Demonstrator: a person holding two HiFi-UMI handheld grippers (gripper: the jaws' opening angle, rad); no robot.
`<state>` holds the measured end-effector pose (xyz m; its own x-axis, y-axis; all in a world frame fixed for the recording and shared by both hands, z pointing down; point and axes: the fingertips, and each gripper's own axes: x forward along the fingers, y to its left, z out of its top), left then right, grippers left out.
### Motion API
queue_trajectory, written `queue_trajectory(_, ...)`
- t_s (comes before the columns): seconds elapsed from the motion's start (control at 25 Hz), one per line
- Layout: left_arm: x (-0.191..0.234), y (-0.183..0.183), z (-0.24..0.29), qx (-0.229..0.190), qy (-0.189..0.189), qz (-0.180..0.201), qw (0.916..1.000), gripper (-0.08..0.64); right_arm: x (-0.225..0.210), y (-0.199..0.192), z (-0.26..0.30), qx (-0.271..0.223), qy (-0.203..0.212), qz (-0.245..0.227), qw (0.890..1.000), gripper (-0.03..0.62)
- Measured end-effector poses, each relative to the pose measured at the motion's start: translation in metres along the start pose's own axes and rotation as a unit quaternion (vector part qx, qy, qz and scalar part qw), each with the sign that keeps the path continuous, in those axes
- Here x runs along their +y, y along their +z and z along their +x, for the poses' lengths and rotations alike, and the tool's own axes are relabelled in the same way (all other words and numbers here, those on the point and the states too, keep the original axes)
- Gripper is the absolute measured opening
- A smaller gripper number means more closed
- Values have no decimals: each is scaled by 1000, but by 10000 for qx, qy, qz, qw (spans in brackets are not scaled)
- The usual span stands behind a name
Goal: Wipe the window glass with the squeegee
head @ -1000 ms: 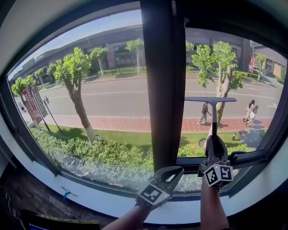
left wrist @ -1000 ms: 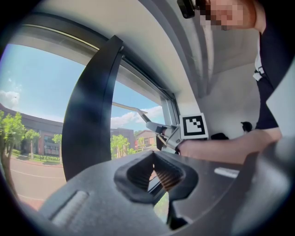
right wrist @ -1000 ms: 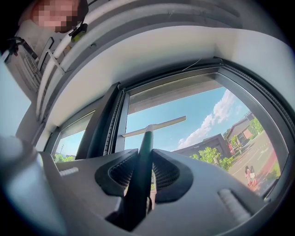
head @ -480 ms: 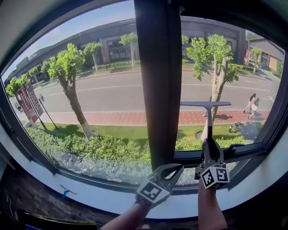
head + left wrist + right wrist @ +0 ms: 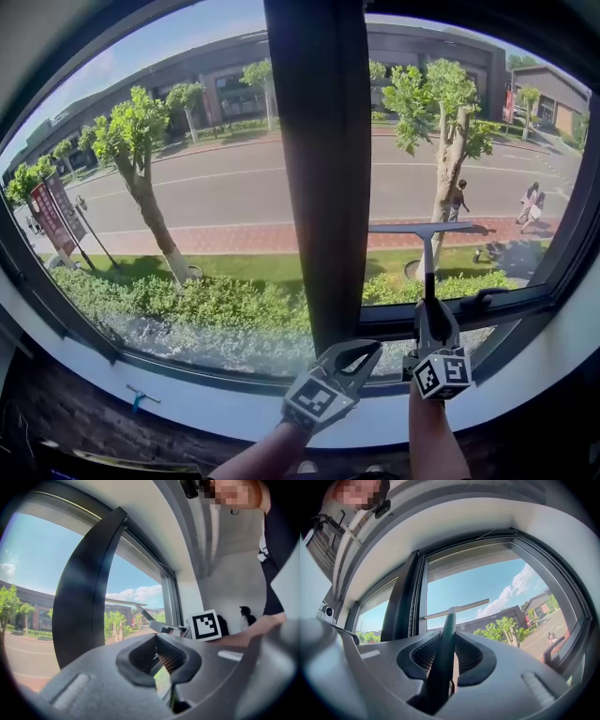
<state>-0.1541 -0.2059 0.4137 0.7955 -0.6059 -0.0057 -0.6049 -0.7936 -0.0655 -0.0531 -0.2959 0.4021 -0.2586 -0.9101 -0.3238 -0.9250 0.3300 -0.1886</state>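
Clamped in the right tool, the dark T-shaped squeegee now sits lower on the clear window glass, centre right: this stroke nears its end. Left tool closed, empty.

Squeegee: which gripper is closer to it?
Right. The right gripper holds the squeegee by its handle. The left gripper sits apart, lower and to the squeegee's left, holding nothing.

Sunlit window glass, dark mullion, white sill
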Motion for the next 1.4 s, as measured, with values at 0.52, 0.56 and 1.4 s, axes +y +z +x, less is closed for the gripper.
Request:
queue_trajectory(0.52, 0, -22, -5, 260, -40, -87, 9996, 3, -7, -40, -18, 242, -80, 145, 9996, 98)
queue_trajectory(0.56, 0, -24, -6, 280, -44, -88, 9996, 3, -7, -44, -20, 276, -84, 145, 9995, 98)
queue_trajectory(1.4, -2, -46, -7, 578, -153, -127, 9981, 3, -21, -119, -54, 901, -197, 301, 9953, 98)
